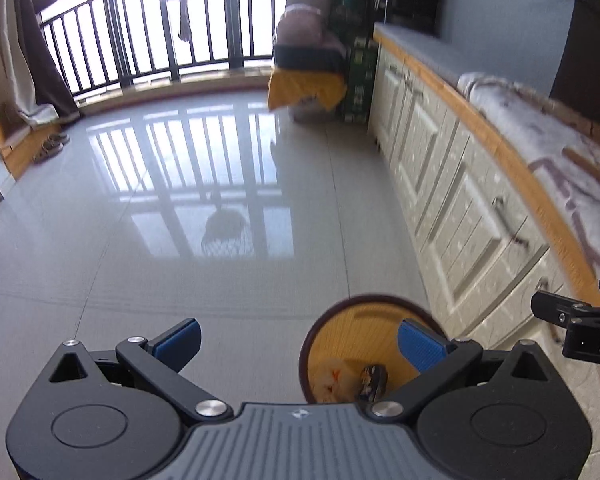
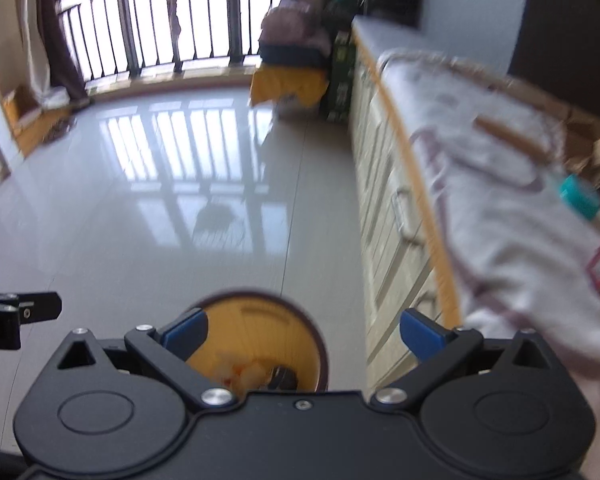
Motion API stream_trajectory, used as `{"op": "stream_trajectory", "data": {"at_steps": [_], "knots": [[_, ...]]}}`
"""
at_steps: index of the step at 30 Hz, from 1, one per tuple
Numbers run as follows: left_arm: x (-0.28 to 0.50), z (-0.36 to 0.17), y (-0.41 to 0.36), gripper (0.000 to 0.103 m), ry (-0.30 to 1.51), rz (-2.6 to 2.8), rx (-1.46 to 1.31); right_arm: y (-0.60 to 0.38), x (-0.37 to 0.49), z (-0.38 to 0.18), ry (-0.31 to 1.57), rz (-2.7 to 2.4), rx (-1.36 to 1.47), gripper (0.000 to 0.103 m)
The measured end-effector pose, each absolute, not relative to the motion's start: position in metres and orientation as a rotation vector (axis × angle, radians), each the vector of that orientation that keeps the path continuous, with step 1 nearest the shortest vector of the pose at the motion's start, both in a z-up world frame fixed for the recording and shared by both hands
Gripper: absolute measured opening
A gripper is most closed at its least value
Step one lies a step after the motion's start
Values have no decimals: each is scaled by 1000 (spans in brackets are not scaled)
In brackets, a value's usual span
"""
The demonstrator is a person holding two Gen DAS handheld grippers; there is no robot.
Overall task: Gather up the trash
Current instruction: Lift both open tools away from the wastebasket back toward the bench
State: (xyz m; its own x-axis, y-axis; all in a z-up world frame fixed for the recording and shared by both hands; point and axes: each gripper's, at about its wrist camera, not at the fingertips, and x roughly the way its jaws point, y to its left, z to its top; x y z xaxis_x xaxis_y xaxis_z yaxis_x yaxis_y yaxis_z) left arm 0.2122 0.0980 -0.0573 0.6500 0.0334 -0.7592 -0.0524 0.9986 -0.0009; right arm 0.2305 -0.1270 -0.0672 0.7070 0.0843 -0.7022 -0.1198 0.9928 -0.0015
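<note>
With both the left gripper [image 1: 298,340] and right gripper [image 2: 303,330] fingers apart and empty above the bin [image 1: 356,320] at bottom centre, you likely next reach the bench [image 2: 500,184] clutter at right.

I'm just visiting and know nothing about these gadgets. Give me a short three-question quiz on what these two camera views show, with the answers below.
1. True or false: the left gripper is clamped on a piece of trash.
2. Where does the round bin stand? A) on the countertop B) on the tiled floor beside the cabinets C) on the window ledge
3. Fill in: on the patterned cloth covering the counter lies a small ____-coloured item.

Key
1. False. Both the left gripper and the right gripper are open and empty.
2. B. Some scraps already lie inside it.
3. Teal; too blurred to identify.
</note>
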Motion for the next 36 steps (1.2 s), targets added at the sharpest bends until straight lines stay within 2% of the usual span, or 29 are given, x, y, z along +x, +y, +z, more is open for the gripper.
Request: {"op": "stream_trajectory", "data": {"at_steps": [8, 20, 29, 36], "knots": [[202, -9, 66, 103, 639, -10, -45, -157, 211, -26, 584, 22, 36, 103], [189, 52, -31, 103, 295, -242, -76, -244, 161, 9, 341, -198, 172, 103], [200, 60, -134, 103, 247, -442, -16, -334, 127, 30, 248, -345, 164, 103], [207, 33, -190, 103, 291, -562, 1, -399, 114, 34, 241, -435, 153, 103]]}}
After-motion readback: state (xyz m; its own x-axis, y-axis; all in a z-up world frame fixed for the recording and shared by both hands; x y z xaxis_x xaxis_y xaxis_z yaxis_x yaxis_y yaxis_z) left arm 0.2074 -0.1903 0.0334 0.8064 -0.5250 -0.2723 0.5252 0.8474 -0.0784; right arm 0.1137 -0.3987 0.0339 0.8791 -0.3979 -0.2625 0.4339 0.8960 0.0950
